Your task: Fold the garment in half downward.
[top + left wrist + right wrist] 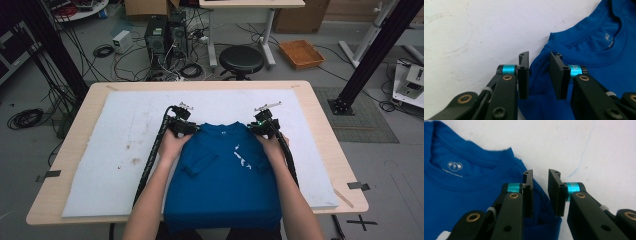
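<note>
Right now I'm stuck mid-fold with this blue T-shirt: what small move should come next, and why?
Probably lower both claws a little and close them on the shoulder edges. The left claw stands open over the blue T-shirt at its left shoulder, fabric showing in the gap but not pinched. The right claw is open at the other shoulder's edge. Neither grips yet, so nothing can be lifted or folded.

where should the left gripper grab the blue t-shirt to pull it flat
Grip the blue t-shirt at its shoulder edge beside the collar, coming in from the white mat side. That edge lies flat just ahead of the left gripper, whose open jaws already straddle it.
</note>
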Tool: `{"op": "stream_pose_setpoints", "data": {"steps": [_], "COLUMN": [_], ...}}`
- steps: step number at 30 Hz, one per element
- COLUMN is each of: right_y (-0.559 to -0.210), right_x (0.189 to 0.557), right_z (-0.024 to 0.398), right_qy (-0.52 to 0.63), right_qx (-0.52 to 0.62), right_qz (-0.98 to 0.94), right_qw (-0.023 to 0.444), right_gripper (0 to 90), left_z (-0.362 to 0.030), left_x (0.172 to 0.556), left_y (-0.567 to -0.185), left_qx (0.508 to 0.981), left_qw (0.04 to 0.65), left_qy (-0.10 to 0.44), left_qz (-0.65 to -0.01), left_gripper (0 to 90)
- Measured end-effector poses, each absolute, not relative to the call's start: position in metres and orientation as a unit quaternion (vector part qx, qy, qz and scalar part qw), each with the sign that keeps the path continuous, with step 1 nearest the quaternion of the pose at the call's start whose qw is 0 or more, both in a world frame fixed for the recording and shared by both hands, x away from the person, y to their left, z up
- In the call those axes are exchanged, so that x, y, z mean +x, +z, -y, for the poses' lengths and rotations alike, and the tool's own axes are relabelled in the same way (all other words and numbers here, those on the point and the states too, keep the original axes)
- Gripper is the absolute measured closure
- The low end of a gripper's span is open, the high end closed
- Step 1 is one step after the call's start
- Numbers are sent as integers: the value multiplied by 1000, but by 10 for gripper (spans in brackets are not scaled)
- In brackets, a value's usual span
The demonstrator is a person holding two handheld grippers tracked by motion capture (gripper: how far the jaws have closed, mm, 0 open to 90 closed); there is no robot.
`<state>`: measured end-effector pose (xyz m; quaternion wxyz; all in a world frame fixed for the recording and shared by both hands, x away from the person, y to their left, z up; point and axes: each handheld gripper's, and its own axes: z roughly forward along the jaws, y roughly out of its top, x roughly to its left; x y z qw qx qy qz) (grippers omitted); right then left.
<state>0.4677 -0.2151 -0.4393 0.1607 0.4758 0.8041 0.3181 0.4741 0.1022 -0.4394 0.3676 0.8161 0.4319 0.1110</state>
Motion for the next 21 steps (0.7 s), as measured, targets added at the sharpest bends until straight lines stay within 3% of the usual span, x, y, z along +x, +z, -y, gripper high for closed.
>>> {"op": "stream_pose_setpoints", "data": {"steps": [4,6,21], "right_y": [-439,-439,-414], "right_x": [466,466,471], "right_z": [212,210,222], "right_qy": [318,315,414], "right_qx": [461,459,476], "right_qz": [-813,-814,-759], "right_qw": [161,166,162], "right_gripper": [872,882,887], "left_z": [-101,-100,-118], "left_x": [473,472,474], "left_y": [-438,-438,-409], "left_qx": [820,824,794], "left_qw": [359,357,415], "left_qy": [117,120,156], "left_qz": [-429,-424,-415], "left_gripper": [813,855,877]}}
